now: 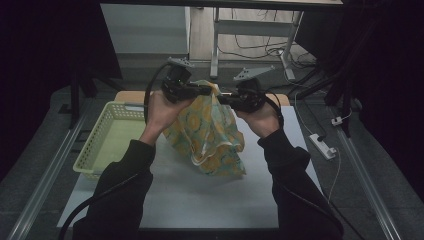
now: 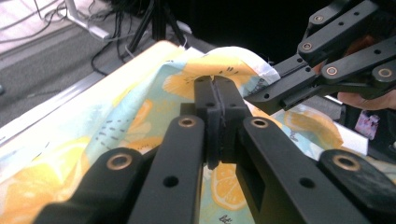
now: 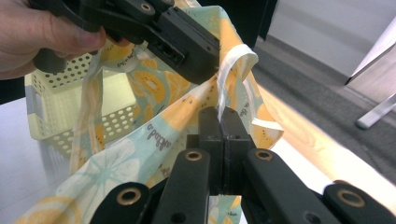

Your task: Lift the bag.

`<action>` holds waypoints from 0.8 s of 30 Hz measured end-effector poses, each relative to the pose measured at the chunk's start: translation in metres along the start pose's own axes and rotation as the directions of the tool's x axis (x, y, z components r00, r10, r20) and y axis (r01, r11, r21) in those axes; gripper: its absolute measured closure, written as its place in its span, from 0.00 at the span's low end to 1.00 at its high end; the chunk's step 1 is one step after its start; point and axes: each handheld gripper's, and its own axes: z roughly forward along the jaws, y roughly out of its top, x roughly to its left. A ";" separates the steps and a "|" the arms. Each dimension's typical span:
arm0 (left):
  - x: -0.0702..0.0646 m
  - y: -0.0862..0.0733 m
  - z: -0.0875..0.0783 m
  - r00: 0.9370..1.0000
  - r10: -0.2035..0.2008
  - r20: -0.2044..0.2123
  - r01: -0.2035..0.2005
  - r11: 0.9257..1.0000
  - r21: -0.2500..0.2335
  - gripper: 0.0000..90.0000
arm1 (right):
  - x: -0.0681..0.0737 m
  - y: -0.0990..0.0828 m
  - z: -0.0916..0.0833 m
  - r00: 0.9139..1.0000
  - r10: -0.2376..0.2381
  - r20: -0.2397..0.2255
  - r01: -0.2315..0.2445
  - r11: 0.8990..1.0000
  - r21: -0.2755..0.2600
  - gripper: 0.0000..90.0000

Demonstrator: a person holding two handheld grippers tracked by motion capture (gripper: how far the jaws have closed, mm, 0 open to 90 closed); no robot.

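Cloth: a printed cloth [image 1: 210, 132] with orange fruit slices on pale blue-green and a white hem, held up by its top edge above the table, its lower part hanging down and reaching the tabletop near the middle.
Cloth, top edge: bunched between the two grippers, which meet close together at the far side of the table; a white hem loop stands up just above the right gripper's jaws in the right gripper view.
Left gripper: the left gripper [image 2: 216, 93] has its jaws pressed together on a fold of the cloth; the fabric rises over the jaw tips in the left gripper view.
Right gripper: the right gripper [image 3: 218, 119] has its jaws closed tight on the cloth's hemmed edge, just beside the left gripper's tips.
Hands: the left hand [image 1: 161, 112] and right hand [image 1: 262, 118] each grasp a gripper body, raised above the table, dark sleeves behind them.
Table: a white table [image 1: 200, 195] with a light wood strip along its far edge.
Basket: a pale yellow perforated basket [image 1: 97, 145] on the table's left side, just beside the hanging cloth.
Floor items: cables and a white power strip [image 1: 322, 146] on the grey floor to the right.
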 end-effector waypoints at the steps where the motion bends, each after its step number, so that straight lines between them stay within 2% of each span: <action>1: 0.002 -0.003 0.002 1.000 -0.004 -0.002 0.004 1.000 0.008 0.99 | 0.000 -0.002 0.003 1.000 0.006 -0.005 -0.006 1.000 0.004 1.00; 14: 0.018 -0.041 0.021 0.999 -0.053 0.001 0.053 0.995 0.087 0.98 | 0.000 -0.026 0.032 0.998 0.046 -0.043 -0.043 0.998 0.055 0.99; 19: 0.022 -0.051 0.023 0.997 -0.071 0.009 0.070 0.993 0.095 0.98 | 0.001 -0.030 0.037 0.997 0.051 -0.053 -0.048 0.997 0.064 0.99; 24: 0.020 -0.053 0.019 0.996 -0.083 0.034 0.080 0.993 0.082 0.94 | 0.003 -0.029 0.037 0.997 0.051 -0.062 -0.047 0.997 0.060 0.96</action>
